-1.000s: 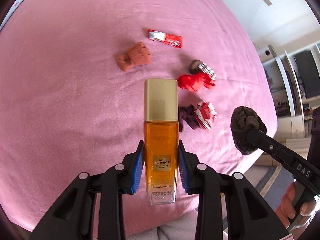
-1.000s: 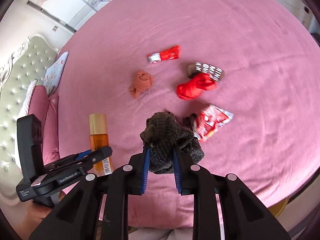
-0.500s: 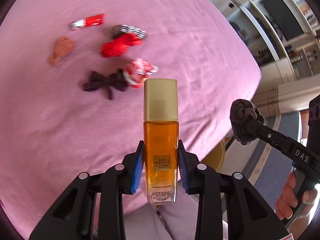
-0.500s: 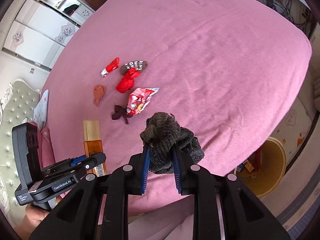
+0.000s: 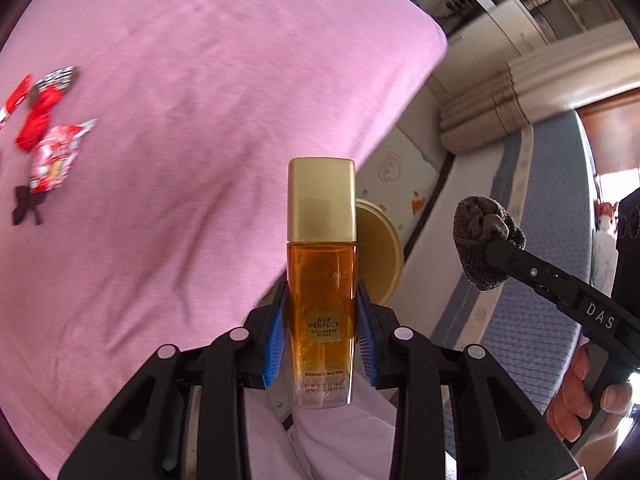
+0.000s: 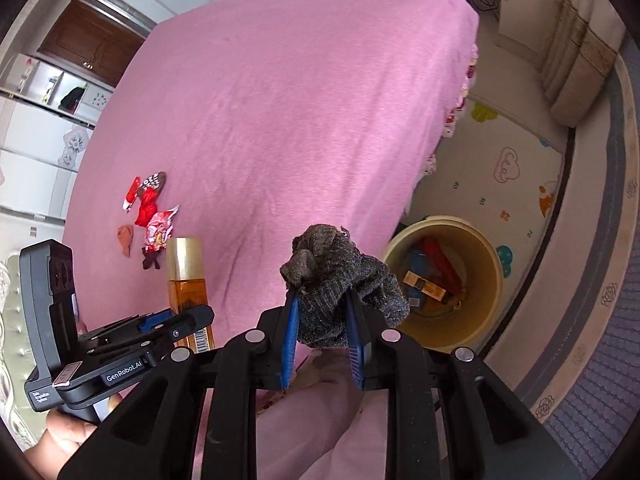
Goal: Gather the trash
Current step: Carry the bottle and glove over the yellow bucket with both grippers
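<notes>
Left wrist view. The left claw [image 5: 321,334] is clenched on an amber bottle [image 5: 322,288] with a gold cap, its blue pads [image 5: 276,344] pressing the glass on either side; the label reads "AGE PERFECT" and "ESSENCE WATER". The bottle hangs over the edge of a bed covered by a pink sheet [image 5: 192,128]. Behind the bottle, partly hidden by it, shows the rim of a yellow bin [image 5: 384,248] on the floor. At the far left of the sheet lies the remaining litter: a red-and-white wrapper [image 5: 54,158], a red crumpled piece [image 5: 38,124] and a dark bow-shaped scrap [image 5: 28,208]. At right, the right claw [image 5: 486,254] grasps a dark grey knitted wad [image 5: 482,236]; a hand [image 5: 588,394] holds its handle.

Right wrist view. The right claw [image 6: 322,330] is clenched on the grey knitted wad [image 6: 340,280], which bulges above and to the right of the pads. Just to the right and below stands the yellow bin [image 6: 486,248] on a patterned play mat [image 6: 516,168]; it already contains a red item and small boxes. At left, the left claw [image 6: 188,320] grips the amber bottle [image 6: 188,280]. Beyond it on the pink sheet [image 6: 280,100] lie the red-and-white wrapper [image 6: 160,228], an orange-brown wad [image 6: 126,240] and other red pieces, well apart from the bin.
</notes>
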Tool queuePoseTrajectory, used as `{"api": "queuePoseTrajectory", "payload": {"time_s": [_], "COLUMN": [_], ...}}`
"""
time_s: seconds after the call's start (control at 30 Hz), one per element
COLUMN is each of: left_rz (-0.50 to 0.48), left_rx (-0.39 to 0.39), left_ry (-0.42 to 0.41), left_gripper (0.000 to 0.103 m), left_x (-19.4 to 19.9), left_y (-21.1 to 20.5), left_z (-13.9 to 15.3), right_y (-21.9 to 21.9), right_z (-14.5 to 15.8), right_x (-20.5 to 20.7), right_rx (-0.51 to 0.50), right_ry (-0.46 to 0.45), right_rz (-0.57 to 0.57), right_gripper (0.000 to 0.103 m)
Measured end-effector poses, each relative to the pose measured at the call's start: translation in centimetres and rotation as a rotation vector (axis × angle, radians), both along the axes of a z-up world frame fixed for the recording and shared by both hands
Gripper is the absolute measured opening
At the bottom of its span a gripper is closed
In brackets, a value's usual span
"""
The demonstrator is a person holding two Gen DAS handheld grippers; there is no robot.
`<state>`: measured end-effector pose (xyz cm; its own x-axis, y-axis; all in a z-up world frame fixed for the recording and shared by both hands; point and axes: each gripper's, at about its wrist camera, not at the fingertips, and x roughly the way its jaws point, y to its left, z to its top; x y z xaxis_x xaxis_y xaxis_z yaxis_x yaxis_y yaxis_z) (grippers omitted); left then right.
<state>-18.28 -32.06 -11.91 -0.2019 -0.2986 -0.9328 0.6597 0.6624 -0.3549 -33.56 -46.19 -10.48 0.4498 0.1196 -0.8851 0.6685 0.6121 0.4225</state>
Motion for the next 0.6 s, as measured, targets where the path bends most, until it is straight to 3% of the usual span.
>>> {"api": "queuePoseTrajectory", "payload": {"time_s": [0.4,0.6], "left_rz": [-0.227,-0.278], "left_rx": [0.067,0.098], "left_ry": [0.024,0.039], "left_gripper": [0.032,0.032], "left_x": [-8.6,-11.1], "left_y": [-8.6,-11.3], "left_z": [-3.6,-5.4], "right_y": [-5.5,-6.4], "right_z": [-4.5,-6.5], "right_x": [-10.3,-12.0], "right_rx": [0.075,0.116], "right_ry": [0.052,0.059], "right_rz": [-0.169,-0.189], "right_gripper": [0.022,0.022]}}
